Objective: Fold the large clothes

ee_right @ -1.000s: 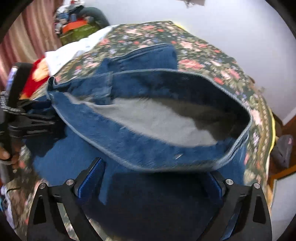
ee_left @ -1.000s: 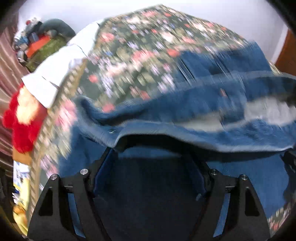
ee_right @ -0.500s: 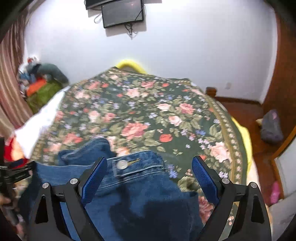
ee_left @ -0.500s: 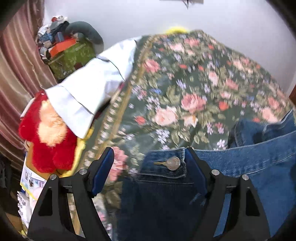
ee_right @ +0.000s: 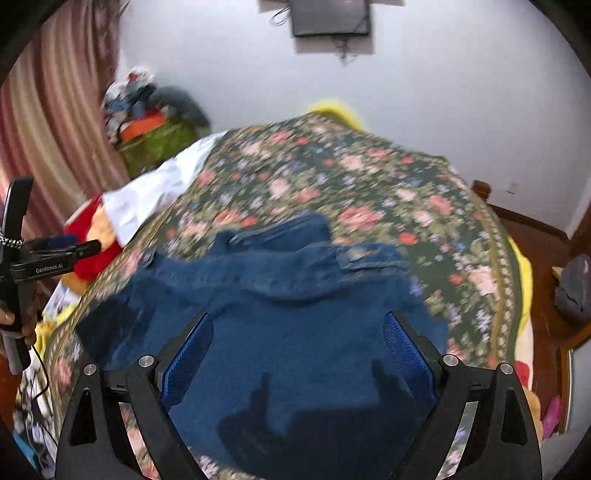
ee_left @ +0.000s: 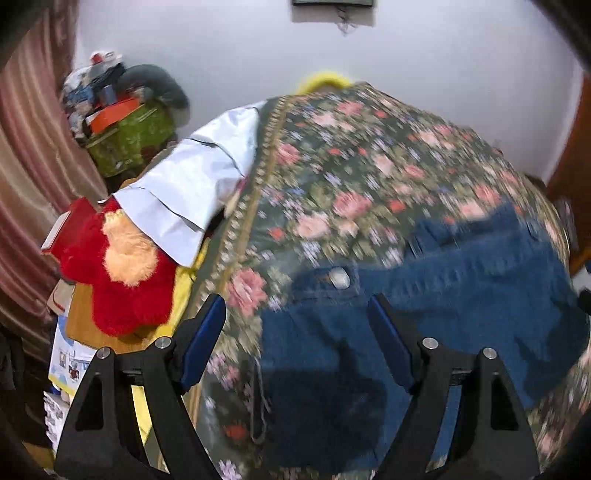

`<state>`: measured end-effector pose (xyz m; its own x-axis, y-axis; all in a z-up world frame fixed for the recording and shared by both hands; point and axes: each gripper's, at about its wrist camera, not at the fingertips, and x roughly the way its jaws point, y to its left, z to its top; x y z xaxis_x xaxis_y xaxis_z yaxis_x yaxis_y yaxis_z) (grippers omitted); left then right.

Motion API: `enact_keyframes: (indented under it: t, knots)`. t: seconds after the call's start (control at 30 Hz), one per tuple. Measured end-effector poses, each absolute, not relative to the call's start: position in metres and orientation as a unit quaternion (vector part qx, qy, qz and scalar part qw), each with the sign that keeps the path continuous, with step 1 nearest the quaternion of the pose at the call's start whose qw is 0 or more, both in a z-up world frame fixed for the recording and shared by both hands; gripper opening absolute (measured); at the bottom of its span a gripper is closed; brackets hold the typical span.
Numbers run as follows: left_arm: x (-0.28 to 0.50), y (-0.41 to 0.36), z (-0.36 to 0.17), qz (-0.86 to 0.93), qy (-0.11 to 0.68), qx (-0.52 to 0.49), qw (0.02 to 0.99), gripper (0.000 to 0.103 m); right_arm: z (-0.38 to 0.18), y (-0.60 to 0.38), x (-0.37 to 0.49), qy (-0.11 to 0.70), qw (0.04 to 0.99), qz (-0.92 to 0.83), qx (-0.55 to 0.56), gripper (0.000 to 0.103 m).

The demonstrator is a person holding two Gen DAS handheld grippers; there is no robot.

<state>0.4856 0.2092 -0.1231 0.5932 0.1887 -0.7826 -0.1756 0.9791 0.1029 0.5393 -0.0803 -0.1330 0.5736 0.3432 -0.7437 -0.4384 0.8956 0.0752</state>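
A blue denim jacket (ee_right: pixel 295 314) lies folded on the floral bedspread (ee_right: pixel 369 177), its metal button (ee_left: pixel 340 277) showing near the left corner. Above the jacket's near part my right gripper (ee_right: pixel 297 332) hangs open, nothing between its blue pads. The left gripper (ee_left: pixel 295 325) is open too and empty, over the jacket's left edge (ee_left: pixel 280 350) and clear of the cloth. In the right wrist view the left gripper (ee_right: pixel 88 246) shows at the left border, held by a hand (ee_right: pixel 11 321).
A white cloth (ee_left: pixel 184 192) and a red plush toy (ee_left: pixel 122 280) lie off the bed's left side. A green bag with clutter (ee_left: pixel 129 129) stands by the curtain (ee_left: pixel 29 166). A screen (ee_right: pixel 330 16) hangs on the wall. A grey bag (ee_right: pixel 574 288) sits on the floor at right.
A second ago both grippers had the jacket's edge lifted in front of them. That edge now lies flat on the bed, and both grippers have risen back from it, empty.
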Motion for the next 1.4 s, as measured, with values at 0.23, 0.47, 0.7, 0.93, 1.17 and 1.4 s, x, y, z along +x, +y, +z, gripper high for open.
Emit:
enact_keyframes:
  t: [0.23,0.47,0.7,0.93,1.17,1.4]
  knots:
    - [0.469,0.172,-0.169,0.047,0.485,0.013,0.873,0.079,-0.174,-0.042,0.521,0.444,0.857,0.243,-0.095,0.093]
    - [0.474,0.156,-0.230,0.032,0.534,0.014,0.845,0.079,-0.222,-0.014,0.512,0.468,0.831,0.236,-0.186,0.093]
    - [0.462,0.150,-0.246,0.029,0.523,0.060,0.850,0.082,-0.231,-0.037,0.515,0.462,0.839,0.227,-0.178,0.098]
    - [0.453,0.152,-0.241,0.035,0.516,0.056,0.854,0.082,-0.218,-0.080,0.512,0.448,0.852,0.197,-0.187,0.098]
    - [0.437,0.154,-0.233,0.048,0.506,0.047,0.860,0.082,-0.198,-0.119,0.504,0.429,0.868,0.156,-0.196,0.098]
    - [0.424,0.154,-0.224,0.055,0.501,0.051,0.862,0.082,-0.202,-0.170,0.503,0.456,0.868,0.161,-0.113,0.100]
